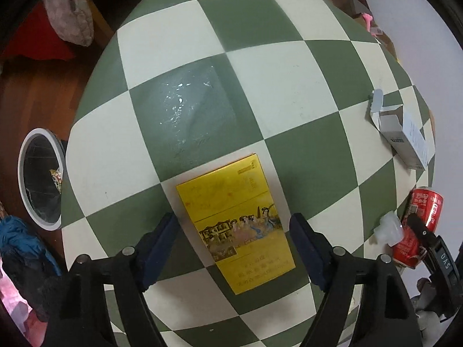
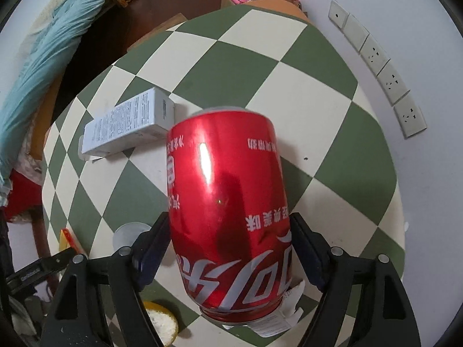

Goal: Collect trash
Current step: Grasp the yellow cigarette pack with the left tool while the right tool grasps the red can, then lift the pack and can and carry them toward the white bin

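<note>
A yellow flat box (image 1: 235,225) lies on the green-and-white checkered table (image 1: 260,72). My left gripper (image 1: 234,245) is open and straddles the box, fingers clear of its sides. A red cola can (image 2: 228,217) fills the right wrist view, and my right gripper (image 2: 230,248) is shut on it, holding it above the table. The can (image 1: 419,225) also shows at the right edge of the left wrist view. A white open carton (image 1: 405,136) lies at the table's right side; it also shows in the right wrist view (image 2: 127,124). A clear plastic wrapper (image 1: 185,107) lies beyond the yellow box.
A round white-rimmed bin (image 1: 40,179) stands on the floor left of the table. A small clear plastic cup (image 1: 389,228) sits near the can. A white wall with sockets (image 2: 387,81) borders the table's right. A yellow-rimmed lid (image 2: 162,324) lies below the can.
</note>
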The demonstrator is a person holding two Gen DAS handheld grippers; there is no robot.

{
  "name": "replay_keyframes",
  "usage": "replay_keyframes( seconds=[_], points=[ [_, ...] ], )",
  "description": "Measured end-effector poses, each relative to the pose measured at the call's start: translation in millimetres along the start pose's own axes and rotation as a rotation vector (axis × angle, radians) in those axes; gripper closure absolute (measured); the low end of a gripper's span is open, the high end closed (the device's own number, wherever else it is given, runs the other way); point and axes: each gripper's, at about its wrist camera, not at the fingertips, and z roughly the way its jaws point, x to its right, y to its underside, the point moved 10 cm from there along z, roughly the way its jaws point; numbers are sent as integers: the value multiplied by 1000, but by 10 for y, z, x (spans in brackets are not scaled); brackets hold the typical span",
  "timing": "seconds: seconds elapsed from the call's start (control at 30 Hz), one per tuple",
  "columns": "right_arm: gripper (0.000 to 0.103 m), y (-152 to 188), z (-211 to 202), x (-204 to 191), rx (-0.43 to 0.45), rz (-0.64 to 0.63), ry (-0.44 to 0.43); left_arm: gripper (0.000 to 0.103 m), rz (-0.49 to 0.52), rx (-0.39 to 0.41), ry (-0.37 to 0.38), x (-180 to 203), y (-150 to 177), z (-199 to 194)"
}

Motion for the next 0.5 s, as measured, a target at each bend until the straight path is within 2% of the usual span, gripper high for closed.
replay_keyframes(
  seconds=[0.1,0.17,0.2,0.23,0.33,0.37,0.5],
  points=[
    [21,-83,-3,-46,28,-25,18,26,-30,42,-38,46,-29,5],
    [22,-110,-1,-114,47,-58,36,36,-34,71,-84,23,-5,10],
    [31,-114,8,-129,58,-76,56,43,-19,99,-117,33,6,-1],
    [36,-106,8,-156,68,-94,71,43,2,120,-118,68,5,-12],
    [36,-68,-9,-213,90,-123,73,43,71,139,-135,174,-11,-38],
    [36,-53,-20,-219,92,-128,72,43,85,154,-137,101,-35,-64],
    [36,24,-156,-238,131,-147,72,43,194,261,-179,189,-24,-273]
  ],
)
